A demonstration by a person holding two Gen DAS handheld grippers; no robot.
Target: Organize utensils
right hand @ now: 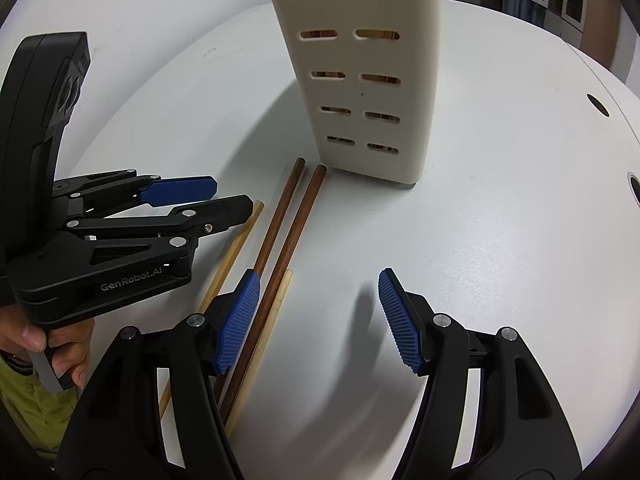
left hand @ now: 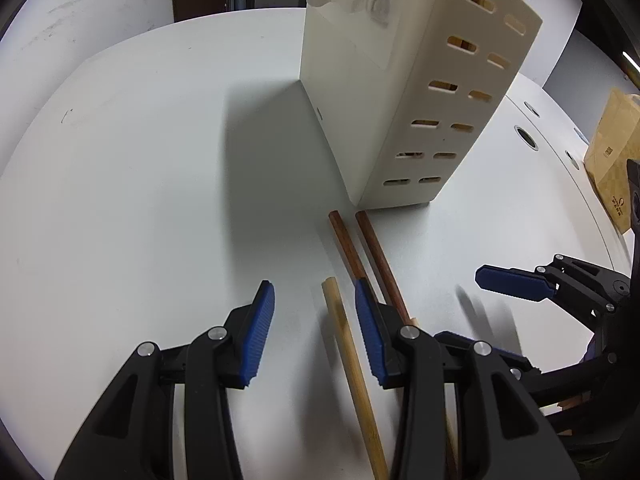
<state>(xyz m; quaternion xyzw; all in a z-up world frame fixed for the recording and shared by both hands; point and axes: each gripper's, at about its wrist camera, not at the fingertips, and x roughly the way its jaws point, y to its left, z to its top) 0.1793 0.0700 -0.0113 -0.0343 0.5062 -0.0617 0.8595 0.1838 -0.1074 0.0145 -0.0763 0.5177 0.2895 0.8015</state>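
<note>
Left wrist view: the left gripper [left hand: 314, 330] hangs over the white table [left hand: 120, 200], jaws apart with nothing clamped; a pale chopstick [left hand: 352, 364] lies on the table in the gap between its blue pads, untouched as far as can be seen.
Landmark: a cream utensil holder [left hand: 400, 100] with slotted sides stands upright on the table.
Dark chopsticks: two brown chopsticks [left hand: 362, 248] lie side by side, far ends just short of the holder's base, near ends running under the left gripper's right finger.
Only in this view: a cardboard box [left hand: 612, 152] well to the right of the holder; the holder's plain front face with a faint drawing; the right gripper [left hand: 516, 282] seen only in part from the side.
Right wrist view: the right gripper [right hand: 320, 320] stands with jaws apart over bare table, empty.
Only in this view: a second pale chopstick [right hand: 276, 300], touching the brown pair on the side away from the left gripper; a hand [right hand: 52, 340] around the left gripper's handle.
Holder contents: wooden sticks show through the slots [right hand: 320, 34].
</note>
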